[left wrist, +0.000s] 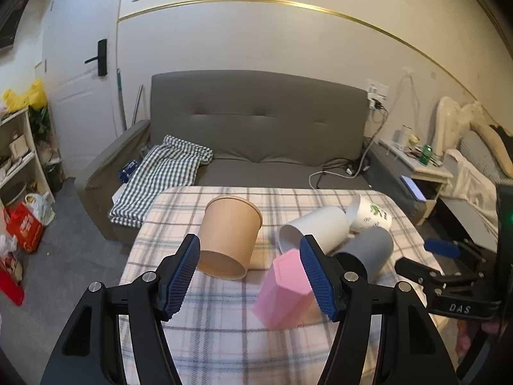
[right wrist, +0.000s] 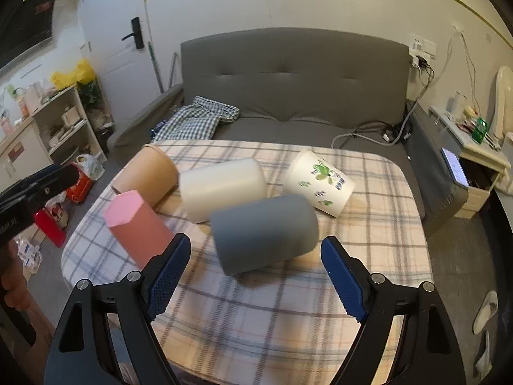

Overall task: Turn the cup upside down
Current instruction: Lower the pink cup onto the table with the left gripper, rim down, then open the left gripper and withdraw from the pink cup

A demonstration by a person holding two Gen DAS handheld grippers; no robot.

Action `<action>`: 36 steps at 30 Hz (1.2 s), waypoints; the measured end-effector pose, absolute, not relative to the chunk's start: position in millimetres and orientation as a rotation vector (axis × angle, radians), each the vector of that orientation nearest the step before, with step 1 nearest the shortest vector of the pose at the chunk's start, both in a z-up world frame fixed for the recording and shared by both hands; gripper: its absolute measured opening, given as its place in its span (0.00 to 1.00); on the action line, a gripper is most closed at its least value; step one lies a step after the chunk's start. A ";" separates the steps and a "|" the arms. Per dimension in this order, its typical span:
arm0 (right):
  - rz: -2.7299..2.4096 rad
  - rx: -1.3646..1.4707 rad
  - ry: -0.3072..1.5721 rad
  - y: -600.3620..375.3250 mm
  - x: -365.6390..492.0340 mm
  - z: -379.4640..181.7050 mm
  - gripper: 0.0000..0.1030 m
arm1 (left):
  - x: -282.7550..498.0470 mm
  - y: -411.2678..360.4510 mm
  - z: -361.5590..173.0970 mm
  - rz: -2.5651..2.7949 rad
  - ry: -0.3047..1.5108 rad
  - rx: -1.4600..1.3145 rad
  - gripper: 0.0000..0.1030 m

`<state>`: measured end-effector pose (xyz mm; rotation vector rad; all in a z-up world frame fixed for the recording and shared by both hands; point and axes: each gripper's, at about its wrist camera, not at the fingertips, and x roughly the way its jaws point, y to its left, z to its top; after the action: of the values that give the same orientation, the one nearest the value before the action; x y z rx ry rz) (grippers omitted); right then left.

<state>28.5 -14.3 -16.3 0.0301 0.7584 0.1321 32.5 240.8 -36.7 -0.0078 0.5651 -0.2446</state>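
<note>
A: What's lying on the table (right wrist: pixel 256 314), left to right?

B: Pink cup (right wrist: pixel 138 224), brown cup (right wrist: pixel 147 176), white cup (right wrist: pixel 221 189), grey cup (right wrist: pixel 263 234), printed cup (right wrist: pixel 320 183), all on their sides, bunched together.

A: And the grippers?

B: Left gripper (left wrist: pixel 250 276) is hovering wide open, holding nothing, brown cup ahead between its fingers. Right gripper (right wrist: pixel 256 272) is gaping too, empty, facing the grey cup.

A: Advice?

B: I'd be closing across the brown cup's wall mid-body, gently since it looks like paper, then rotating rim-down clear of the neighbours.
</note>
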 end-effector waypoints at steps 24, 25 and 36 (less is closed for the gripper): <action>0.126 -0.031 0.696 29.5 -25.0 -34.8 1.00 | -10.6 277.0 -71.6 -0.110 0.581 -0.016 0.94; 0.128 -0.041 0.690 31.3 -25.4 -34.9 1.00 | -9.2 277.9 -72.3 -0.102 0.582 -0.019 0.94; 0.135 -0.049 0.675 35.9 -22.9 -37.2 1.00 | -9.7 276.7 -74.7 -0.118 0.595 -0.015 0.94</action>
<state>-22.9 35.9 -37.2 -0.0486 0.6748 0.1349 -9.7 276.7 -74.7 -0.0145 0.5946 -0.1183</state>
